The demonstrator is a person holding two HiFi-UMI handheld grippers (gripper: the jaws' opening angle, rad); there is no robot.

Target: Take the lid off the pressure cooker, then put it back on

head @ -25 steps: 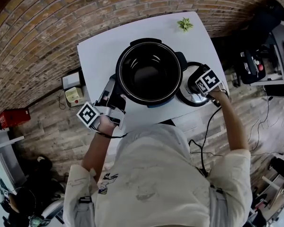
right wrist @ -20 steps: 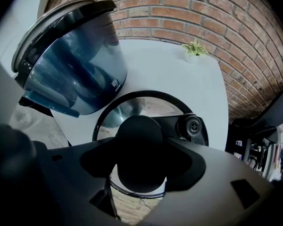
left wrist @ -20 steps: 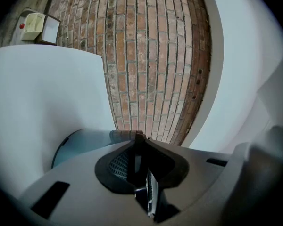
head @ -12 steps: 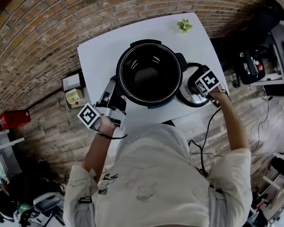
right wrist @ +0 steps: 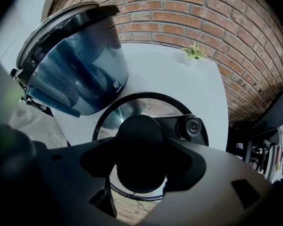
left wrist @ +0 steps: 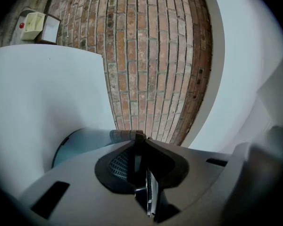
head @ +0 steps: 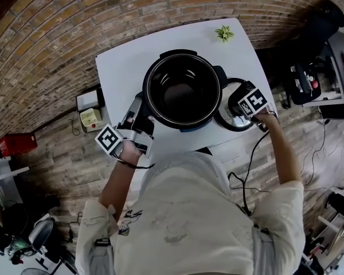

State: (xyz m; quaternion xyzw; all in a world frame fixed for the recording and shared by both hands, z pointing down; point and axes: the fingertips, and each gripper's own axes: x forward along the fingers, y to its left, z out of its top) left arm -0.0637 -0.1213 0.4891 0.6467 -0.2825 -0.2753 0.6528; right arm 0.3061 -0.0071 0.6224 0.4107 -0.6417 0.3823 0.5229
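A workshop-like test room: bare brick wall (head: pixel 46 33), plank floor (head: pixel 57 171), one white bench (head: pixel 123 62), trailing cables (head: pixel 250 156), dark equipment (head: pixel 305 80) alongside.

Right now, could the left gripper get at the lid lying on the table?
Probably not from there. The lid lies right of the open cooker, whose body stands between it and the left gripper. The right gripper has its jaws around the lid's knob.
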